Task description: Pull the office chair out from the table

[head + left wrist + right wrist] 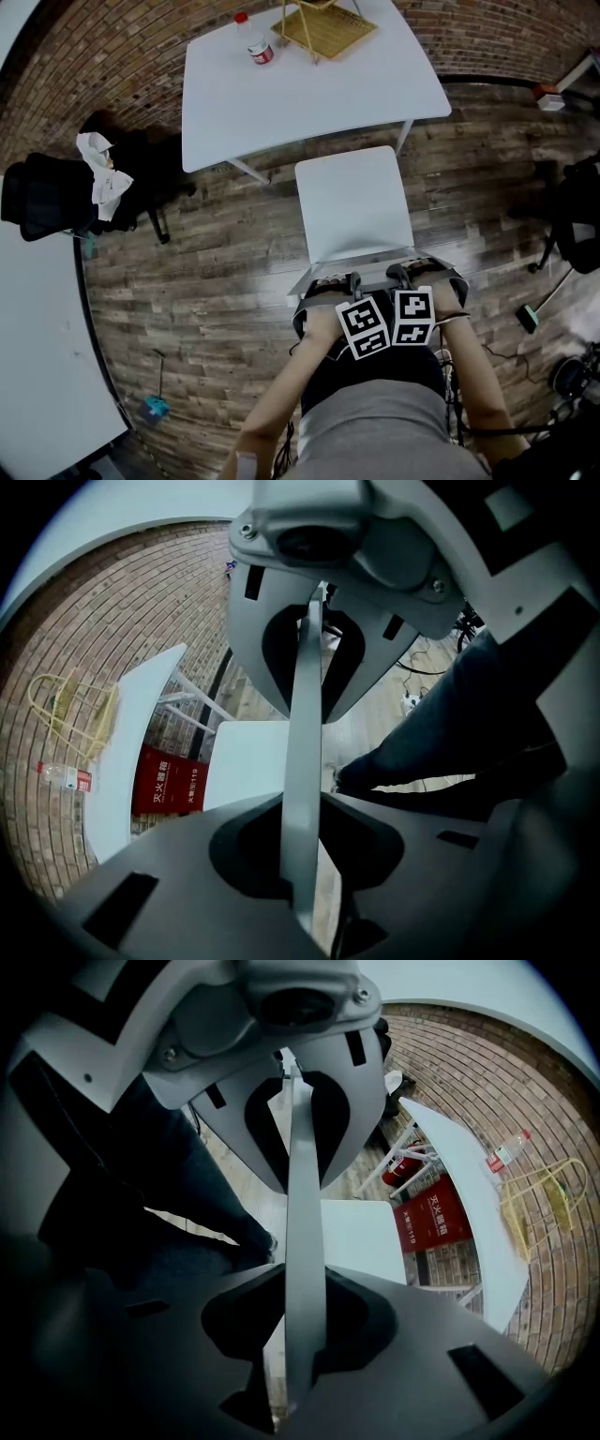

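Observation:
A white chair (352, 202) stands on the wood floor just clear of the white table (309, 94), seat toward the table, backrest toward me. Both grippers point steeply down onto the backrest's top edge, side by side. My left gripper (342, 281) is shut on the backrest (302, 761), whose thin pale panel runs straight through its jaws. My right gripper (403, 275) is shut on the same backrest (305, 1241), a little to the right. The seat (248, 761) and the table (127, 752) show beyond the jaws.
A bottle (253, 39) and a wicker basket (323, 28) sit on the table. A black office chair (56, 197) draped with a white cloth (101, 173) stands at left, another black chair (577, 216) at right. A second white table (37, 375) fills the lower left. My legs are directly behind the backrest.

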Action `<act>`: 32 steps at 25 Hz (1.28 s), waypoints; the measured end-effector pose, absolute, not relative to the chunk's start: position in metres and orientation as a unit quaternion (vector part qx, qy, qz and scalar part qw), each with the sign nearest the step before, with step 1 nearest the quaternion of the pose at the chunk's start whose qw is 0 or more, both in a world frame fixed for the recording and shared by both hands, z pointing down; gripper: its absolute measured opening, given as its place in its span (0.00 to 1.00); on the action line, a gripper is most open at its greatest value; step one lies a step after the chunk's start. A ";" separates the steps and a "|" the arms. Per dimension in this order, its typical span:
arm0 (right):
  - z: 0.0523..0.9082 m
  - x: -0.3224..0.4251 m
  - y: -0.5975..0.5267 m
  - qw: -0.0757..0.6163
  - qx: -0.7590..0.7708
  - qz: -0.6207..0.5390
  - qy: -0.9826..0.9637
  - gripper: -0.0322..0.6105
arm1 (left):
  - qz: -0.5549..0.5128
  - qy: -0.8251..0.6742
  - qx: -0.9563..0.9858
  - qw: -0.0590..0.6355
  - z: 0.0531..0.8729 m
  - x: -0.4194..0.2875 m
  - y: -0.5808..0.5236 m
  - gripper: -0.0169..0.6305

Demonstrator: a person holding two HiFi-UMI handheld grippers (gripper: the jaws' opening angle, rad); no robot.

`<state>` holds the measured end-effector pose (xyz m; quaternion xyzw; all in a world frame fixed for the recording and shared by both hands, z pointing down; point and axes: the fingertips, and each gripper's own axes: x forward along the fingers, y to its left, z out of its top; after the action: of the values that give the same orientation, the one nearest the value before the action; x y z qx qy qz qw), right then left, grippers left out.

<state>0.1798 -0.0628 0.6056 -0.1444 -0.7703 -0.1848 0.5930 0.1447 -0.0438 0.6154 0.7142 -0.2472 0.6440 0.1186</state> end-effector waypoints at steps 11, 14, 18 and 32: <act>0.606 0.187 -0.049 0.584 -0.124 -0.192 -0.779 0.19 | 0.602 -0.253 0.745 0.134 0.614 0.152 -0.028 0.17; 0.609 0.188 -0.051 0.578 -0.113 -0.203 -0.783 0.19 | 0.572 -0.259 0.770 0.116 0.613 0.152 -0.028 0.17; 0.599 0.182 -0.039 0.552 -0.112 -0.165 -0.810 0.33 | 0.531 -0.285 0.789 0.114 0.600 0.153 -0.031 0.25; 0.436 0.118 -0.100 0.189 0.075 0.095 -0.975 0.10 | 0.148 -0.533 0.818 0.159 0.417 0.081 -0.101 0.08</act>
<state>0.1180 -0.1000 0.4365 0.0750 -0.9745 0.0952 0.1887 0.0807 -0.1012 0.4170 0.8178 -0.5329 0.1478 0.1593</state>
